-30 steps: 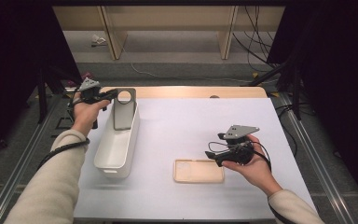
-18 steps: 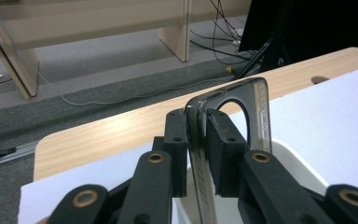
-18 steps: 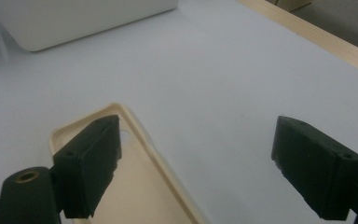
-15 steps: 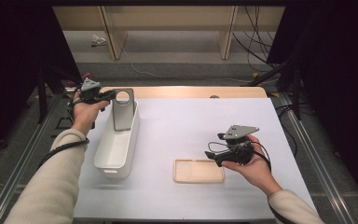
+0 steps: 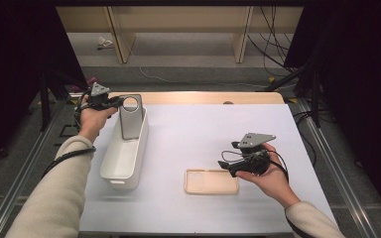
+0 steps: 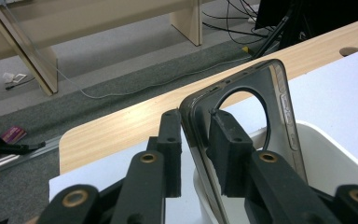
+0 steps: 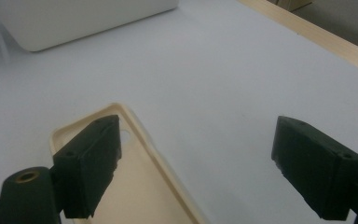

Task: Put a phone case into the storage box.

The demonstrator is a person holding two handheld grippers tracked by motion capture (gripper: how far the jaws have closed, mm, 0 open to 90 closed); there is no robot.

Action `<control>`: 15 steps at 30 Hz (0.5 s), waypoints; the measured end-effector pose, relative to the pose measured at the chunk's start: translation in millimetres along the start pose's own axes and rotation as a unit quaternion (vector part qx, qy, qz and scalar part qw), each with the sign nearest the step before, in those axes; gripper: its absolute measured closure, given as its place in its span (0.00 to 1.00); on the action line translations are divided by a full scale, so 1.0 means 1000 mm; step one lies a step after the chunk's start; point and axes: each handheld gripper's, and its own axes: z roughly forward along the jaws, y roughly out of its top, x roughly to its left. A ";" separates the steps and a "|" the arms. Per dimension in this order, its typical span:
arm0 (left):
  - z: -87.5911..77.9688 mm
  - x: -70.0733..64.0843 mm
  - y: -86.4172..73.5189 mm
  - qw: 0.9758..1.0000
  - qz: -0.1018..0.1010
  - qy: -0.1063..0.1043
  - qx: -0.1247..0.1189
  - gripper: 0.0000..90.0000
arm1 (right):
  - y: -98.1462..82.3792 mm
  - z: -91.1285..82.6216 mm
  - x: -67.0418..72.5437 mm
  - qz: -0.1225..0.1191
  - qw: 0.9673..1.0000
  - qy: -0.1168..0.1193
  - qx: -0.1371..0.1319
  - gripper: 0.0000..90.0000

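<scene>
Jaws on your left claw (image 6: pixel 193 144) have just been opening around the grey phone case (image 6: pixel 242 116). The wall of the case is sitting between the two pads, and a thin gap is showing on the left pad's side, so you are letting go rather than clamping. The case is standing upright at the far end of the white bin (image 5: pixel 124 153), its camera hole at the top, just beyond your fingertips. That suggests the drop-off of this case is nearly done; since it is leaning on little, judge whether it will stay standing or tip into the bin once you are pulling clear.

Apart from that upright case, the bin is looking bare along its floor.

Your right claw (image 7: pixel 196 163) is hanging with its jaws wide apart and gripping nothing. The beige phone case (image 7: pixel 135 186) is lying flat on the white table (image 5: pixel 188 134), open side up, directly under and ahead of the left-hand jaw in the right gripper view, well clear of the other jaw. It is probably your next pick.
</scene>
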 end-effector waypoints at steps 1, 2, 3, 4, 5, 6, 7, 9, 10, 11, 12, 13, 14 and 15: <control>0.000 0.000 0.000 1.000 0.004 0.001 0.001 0.81 | 0.000 0.000 0.000 0.000 1.000 0.000 0.000 0.18; 0.001 0.000 0.000 1.000 0.006 0.000 0.002 0.80 | 0.000 0.000 0.000 0.000 1.000 0.000 0.000 0.18; 0.002 -0.001 0.000 1.000 0.008 -0.001 0.002 0.79 | 0.000 0.000 0.000 0.000 1.000 0.001 0.000 0.18; 0.003 -0.001 0.000 1.000 0.010 0.000 0.003 0.78 | 0.000 0.000 0.000 0.000 1.000 0.001 0.001 0.18; 0.003 -0.001 0.000 1.000 0.012 -0.001 0.003 0.78 | 0.000 0.000 0.000 0.000 1.000 0.000 0.001 0.18; 0.004 -0.001 0.000 1.000 0.012 -0.002 0.003 0.77 | 0.000 0.000 0.000 0.000 1.000 0.001 0.000 0.18; 0.005 -0.002 0.001 1.000 0.013 -0.001 0.004 0.77 | 0.000 0.000 0.000 0.000 1.000 0.001 0.001 0.18; 0.006 -0.002 0.001 1.000 0.013 0.000 0.005 0.76 | 0.000 0.000 0.000 0.000 1.000 0.000 0.001 0.18; 0.006 -0.002 0.001 1.000 0.013 0.000 0.005 0.76 | 0.000 0.000 0.000 0.000 1.000 0.000 0.001 0.18; 0.007 -0.002 0.001 1.000 0.012 -0.001 0.005 0.75 | 0.000 0.000 0.000 0.000 1.000 0.000 0.001 0.18; 0.007 -0.002 0.001 1.000 0.013 -0.001 0.006 0.74 | 0.000 0.000 0.000 0.000 1.000 0.001 0.001 0.18; 0.008 -0.003 0.001 1.000 0.014 -0.002 0.006 0.73 | 0.000 0.000 0.000 0.000 1.000 0.001 0.001 0.18; 0.008 -0.003 0.001 1.000 0.013 -0.001 0.007 0.72 | 0.000 0.000 0.000 -0.001 1.000 0.001 0.001 0.18; 0.008 -0.003 0.001 1.000 0.012 -0.001 0.008 0.71 | 0.000 0.000 0.000 -0.001 1.000 0.000 0.000 0.18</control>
